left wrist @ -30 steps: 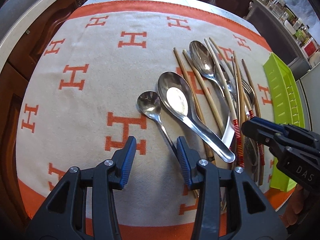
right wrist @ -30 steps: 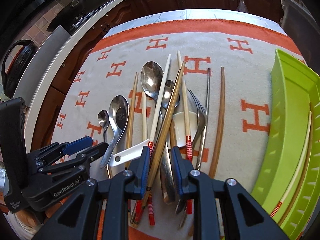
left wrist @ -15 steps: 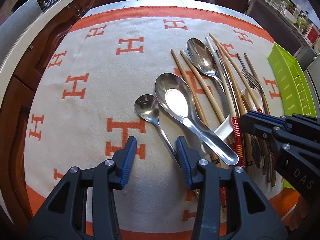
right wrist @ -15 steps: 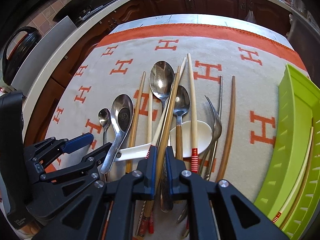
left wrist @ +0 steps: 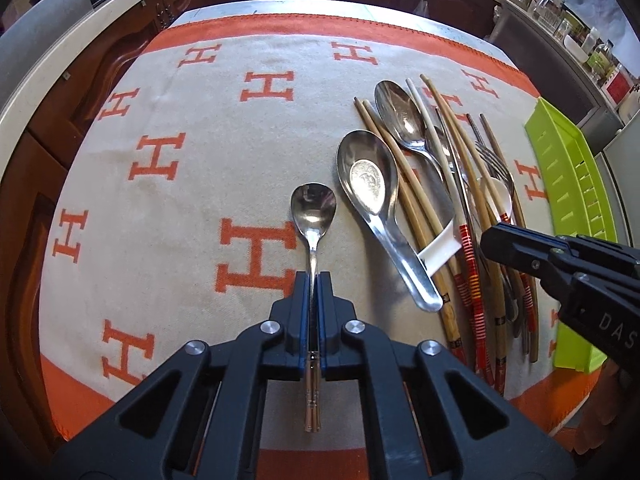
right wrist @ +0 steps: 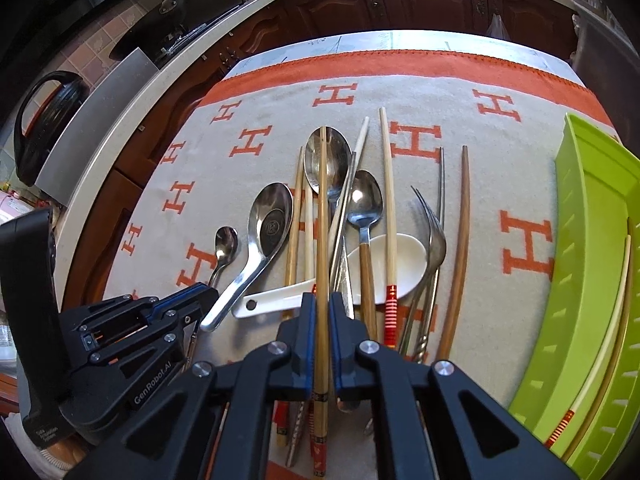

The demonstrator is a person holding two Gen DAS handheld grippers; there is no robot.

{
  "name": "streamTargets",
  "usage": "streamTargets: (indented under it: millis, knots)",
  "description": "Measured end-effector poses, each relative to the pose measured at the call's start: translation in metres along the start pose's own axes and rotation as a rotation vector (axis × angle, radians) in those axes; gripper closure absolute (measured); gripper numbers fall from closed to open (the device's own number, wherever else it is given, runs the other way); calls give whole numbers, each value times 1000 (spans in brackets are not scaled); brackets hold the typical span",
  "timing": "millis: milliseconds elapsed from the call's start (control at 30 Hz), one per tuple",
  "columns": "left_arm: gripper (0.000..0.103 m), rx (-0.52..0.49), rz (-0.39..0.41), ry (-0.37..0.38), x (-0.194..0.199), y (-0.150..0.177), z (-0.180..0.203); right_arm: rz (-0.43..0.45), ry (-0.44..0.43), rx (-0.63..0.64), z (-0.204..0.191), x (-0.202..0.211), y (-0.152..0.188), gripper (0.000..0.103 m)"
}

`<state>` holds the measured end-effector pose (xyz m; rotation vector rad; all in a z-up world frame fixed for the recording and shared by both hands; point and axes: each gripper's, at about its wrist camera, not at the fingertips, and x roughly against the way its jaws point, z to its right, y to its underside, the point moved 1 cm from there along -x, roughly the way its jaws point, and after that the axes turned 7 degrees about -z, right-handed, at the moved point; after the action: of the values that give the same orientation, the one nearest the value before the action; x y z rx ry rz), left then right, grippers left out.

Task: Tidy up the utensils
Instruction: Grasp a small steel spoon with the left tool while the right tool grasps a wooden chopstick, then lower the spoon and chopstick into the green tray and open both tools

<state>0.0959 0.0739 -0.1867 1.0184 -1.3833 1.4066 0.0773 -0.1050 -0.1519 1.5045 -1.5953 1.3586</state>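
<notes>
- left gripper (left wrist: 313,280) jaws pinched on the handle of the small steel spoon (left wrist: 313,210); bowl sticks out ahead of the jaws, handle end runs back between them
- right gripper (right wrist: 321,300) jaws clamped on a bamboo chopstick (right wrist: 321,208), tip lying ahead over the large spoon (right wrist: 326,158)
- utensil pile (right wrist: 372,248) on the H-patterned cloth (left wrist: 160,200), right of the left jaws
- green tray (right wrist: 592,280) far right of the right jaws, chopsticks inside

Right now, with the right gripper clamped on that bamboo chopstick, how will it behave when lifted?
The bamboo chopstick looks thin and rigid, so probably light and stiff. Held near one end by the right gripper, its long tip may droop. It crosses the large spoon, which might shift.
</notes>
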Motion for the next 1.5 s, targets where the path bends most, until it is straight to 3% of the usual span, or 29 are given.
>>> streamTargets:
  millis: [400,600,933,1167,1333,1500]
  knots:
    - [101,5,91,53,54,9,-5,50,-99,-71,12,38,13,97]
    - [101,-41,120,99,83,11,15,114,-149,-111,22,75,23,97]
    - [101,-211,171,204,129,6,102,260,-148,-173,56,157,61,98]
    - [101,-320,148,286,138,-1,173,323,-74,-238,88,204,84,97]
    - [101,-360,127,328,126,-10,218,292,-5,-274,110,203,85,97]
    - [101,-348,45,359,93,-20,251,211,49,-306,132,178,79,97]
